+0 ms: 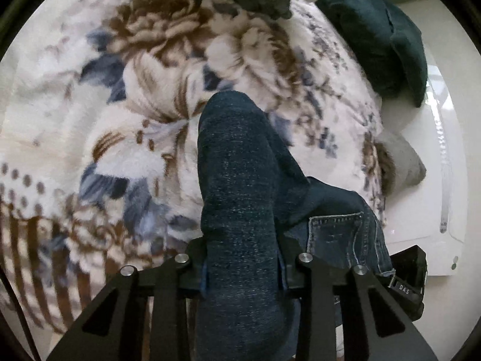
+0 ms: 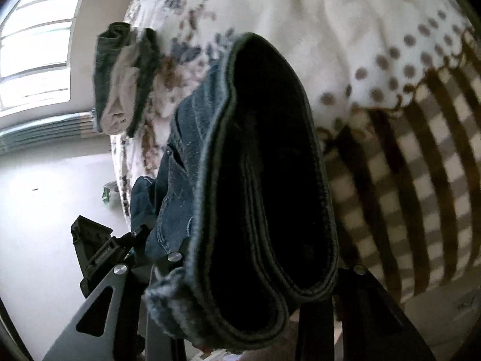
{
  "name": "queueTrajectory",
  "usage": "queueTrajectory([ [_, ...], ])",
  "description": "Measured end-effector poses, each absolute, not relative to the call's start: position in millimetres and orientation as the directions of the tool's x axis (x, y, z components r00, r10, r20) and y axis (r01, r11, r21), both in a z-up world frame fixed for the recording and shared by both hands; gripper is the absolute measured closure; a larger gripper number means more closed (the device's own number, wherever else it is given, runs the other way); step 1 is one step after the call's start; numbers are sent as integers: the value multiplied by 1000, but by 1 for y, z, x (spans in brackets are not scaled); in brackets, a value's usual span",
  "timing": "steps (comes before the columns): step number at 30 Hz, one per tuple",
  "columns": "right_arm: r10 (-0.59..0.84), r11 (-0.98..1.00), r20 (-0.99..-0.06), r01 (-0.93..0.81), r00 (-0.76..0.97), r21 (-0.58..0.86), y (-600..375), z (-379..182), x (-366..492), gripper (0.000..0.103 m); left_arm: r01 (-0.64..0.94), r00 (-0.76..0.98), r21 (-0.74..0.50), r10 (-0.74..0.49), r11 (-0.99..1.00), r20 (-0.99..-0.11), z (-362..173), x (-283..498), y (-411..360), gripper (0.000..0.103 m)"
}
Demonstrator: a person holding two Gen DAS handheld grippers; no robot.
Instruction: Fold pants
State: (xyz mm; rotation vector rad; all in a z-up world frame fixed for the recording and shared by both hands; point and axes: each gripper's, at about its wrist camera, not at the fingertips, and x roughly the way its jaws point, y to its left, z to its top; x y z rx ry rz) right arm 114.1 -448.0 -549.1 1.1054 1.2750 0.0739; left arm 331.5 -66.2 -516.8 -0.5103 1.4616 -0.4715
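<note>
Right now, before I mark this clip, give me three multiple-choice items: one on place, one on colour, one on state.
1. Where does the folded green cloth lie?
A. on the blanket's far edge
B. in the left gripper
C. on the floor

2. What colour are the jeans?
A. white
B. dark blue
C. brown

3. How does the left gripper stand?
A. open and empty
B. shut on the jeans
C. out of view

Key:
1 A, it sits at the far edge of the floral blanket.
2 B, the denim is dark blue in both views.
3 B, denim fills the gap between its fingers.
</note>
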Motion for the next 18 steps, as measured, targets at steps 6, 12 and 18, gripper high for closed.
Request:
queueTrajectory([
  [6, 603, 542, -698, 444, 386, 713, -448, -477, 112, 65, 13, 99, -605, -603, 796, -791, -452, 342, -54, 74],
  [12, 594, 570, -679, 371, 431, 733, -435, -397, 168, 65, 39, 175, -629, -625, 777, -761, -379, 404, -34, 74],
  [18, 565, 587, -661, 322, 494, 743, -408, -340, 256, 65, 77, 228, -645, -643, 760, -731, -334, 516, -10, 74],
])
